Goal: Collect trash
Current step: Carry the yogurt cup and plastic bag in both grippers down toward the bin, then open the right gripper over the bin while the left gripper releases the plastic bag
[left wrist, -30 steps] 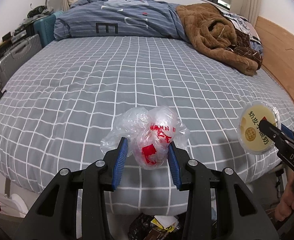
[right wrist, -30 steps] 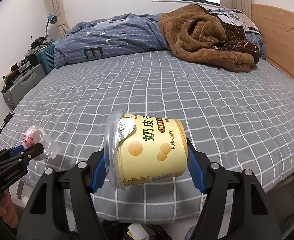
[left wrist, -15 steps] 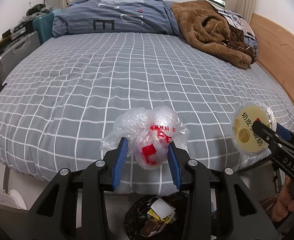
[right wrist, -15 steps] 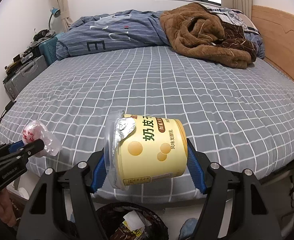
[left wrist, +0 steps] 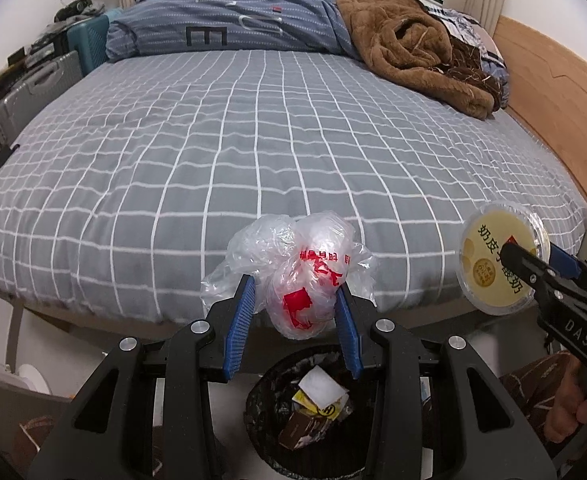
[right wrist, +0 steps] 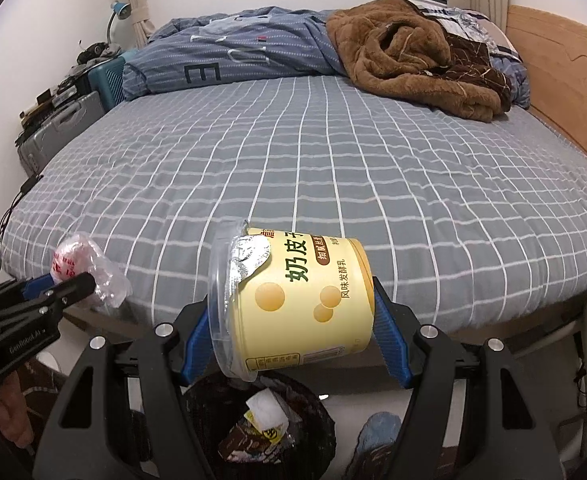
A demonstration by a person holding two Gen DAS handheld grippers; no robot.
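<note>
My left gripper (left wrist: 293,312) is shut on a crumpled clear plastic bag with red print (left wrist: 297,276), held off the bed's near edge, above a black-lined trash bin (left wrist: 269,452). My right gripper (right wrist: 293,320) is shut on a yellow yogurt tub (right wrist: 293,300) lying sideways, its foil lid peeled, above the same bin (right wrist: 325,432). The tub (left wrist: 497,260) and right gripper (left wrist: 533,268) also show at the right of the left wrist view. The bag (right wrist: 81,264) and left gripper (right wrist: 65,284) show at the left of the right wrist view.
A bed with a grey checked sheet (left wrist: 273,140) fills the view ahead. A blue duvet (left wrist: 233,28) and brown fleece blanket (left wrist: 413,48) lie at its far end. Suitcases (left wrist: 33,92) stand at left; a wooden headboard (left wrist: 553,92) at right. The bin holds wrappers and paper.
Both grippers have drawn back from the bed with their loads. The bed's edge has dropped away and the trash bin has come into full view beneath them.
</note>
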